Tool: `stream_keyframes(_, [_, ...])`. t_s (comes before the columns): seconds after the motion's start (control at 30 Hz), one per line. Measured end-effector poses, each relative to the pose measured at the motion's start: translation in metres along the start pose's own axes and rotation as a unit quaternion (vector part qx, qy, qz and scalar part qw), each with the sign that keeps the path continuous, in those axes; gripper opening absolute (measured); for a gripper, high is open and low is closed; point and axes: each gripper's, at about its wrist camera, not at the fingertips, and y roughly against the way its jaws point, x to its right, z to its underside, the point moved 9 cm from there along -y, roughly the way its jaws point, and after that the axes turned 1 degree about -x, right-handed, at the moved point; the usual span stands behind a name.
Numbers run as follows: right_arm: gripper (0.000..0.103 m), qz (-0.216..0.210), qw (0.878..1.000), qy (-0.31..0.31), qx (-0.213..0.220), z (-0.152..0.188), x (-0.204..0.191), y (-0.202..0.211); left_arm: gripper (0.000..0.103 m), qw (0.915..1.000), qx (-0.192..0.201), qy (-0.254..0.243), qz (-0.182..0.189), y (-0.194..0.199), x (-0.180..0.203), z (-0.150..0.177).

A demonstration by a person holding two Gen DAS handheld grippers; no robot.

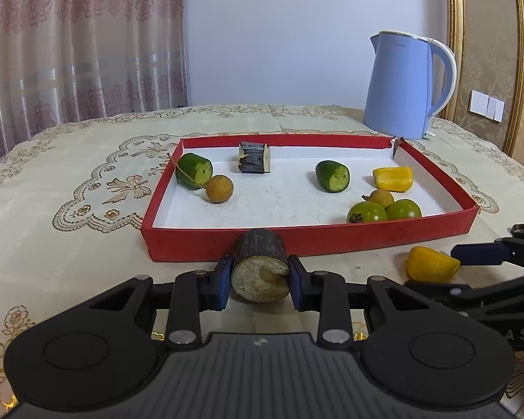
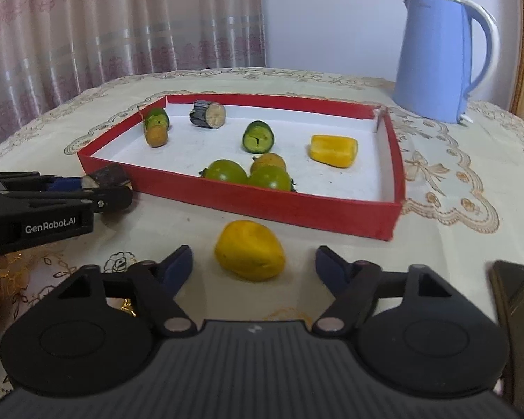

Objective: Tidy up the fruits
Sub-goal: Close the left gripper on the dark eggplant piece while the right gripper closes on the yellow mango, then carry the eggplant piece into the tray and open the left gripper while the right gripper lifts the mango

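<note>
A red-walled tray (image 1: 332,239) (image 2: 297,206) holds two green cucumber pieces (image 1: 194,170) (image 1: 333,176), a dark sugarcane piece (image 1: 254,157), a yellow piece (image 1: 393,178), longans (image 1: 219,189) and two green round fruits (image 1: 366,212). My left gripper (image 1: 260,276) is shut on a second dark sugarcane piece (image 1: 260,265) (image 2: 108,176) just in front of the tray's near wall. My right gripper (image 2: 253,262) is open around a yellow fruit piece (image 2: 249,249) (image 1: 431,263) that lies on the tablecloth in front of the tray.
A blue electric kettle (image 1: 405,83) (image 2: 440,56) stands behind the tray at the right. An embroidered cream tablecloth (image 1: 87,181) covers the table. A dark object (image 2: 517,300) lies at the right edge. Curtains hang behind at the left.
</note>
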Motion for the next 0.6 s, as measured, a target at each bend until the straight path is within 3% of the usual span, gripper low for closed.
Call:
stream_keyframes(0.03, [0.066, -0.001, 1.0, 0.002, 0.001, -0.001, -0.001, -0.001, 0.032, 1.0, 0.0, 0.0, -0.002, 0.0, -0.001, 0.0])
stream_keyframes(0.1, [0.042, 0.009, 1.0, 0.003, 0.002, -0.004, 0.001, -0.002, 0.032, 1.0, 0.0, 0.0, -0.003, 0.001, -0.002, 0.0])
stream_keyframes(0.13, [0.039, 0.01, 1.0, 0.002, 0.003, -0.005, 0.002, -0.002, 0.032, 1.0, 0.001, -0.001, -0.003, 0.002, -0.002, 0.0])
stream_keyframes(0.33, [0.036, 0.028, 0.999, 0.004, 0.016, 0.0, 0.001, 0.004, 0.032, 0.9999, 0.015, -0.003, 0.001, 0.012, -0.003, -0.005])
stream_keyframes(0.37, [0.034, 0.027, 0.999, 0.001, 0.017, 0.001, 0.002, 0.005, 0.032, 0.9998, 0.018, -0.004, 0.003, 0.015, -0.002, -0.006])
stream_keyframes(0.4, [0.024, 0.025, 1.0, -0.001, 0.017, 0.001, 0.002, 0.007, 0.032, 0.9997, 0.022, -0.005, 0.004, 0.018, -0.002, -0.009])
stream_keyframes(0.6, [0.024, 0.015, 1.0, -0.005, 0.019, 0.003, 0.001, 0.01, 0.032, 0.9985, 0.051, -0.018, 0.008, 0.028, 0.003, -0.036])
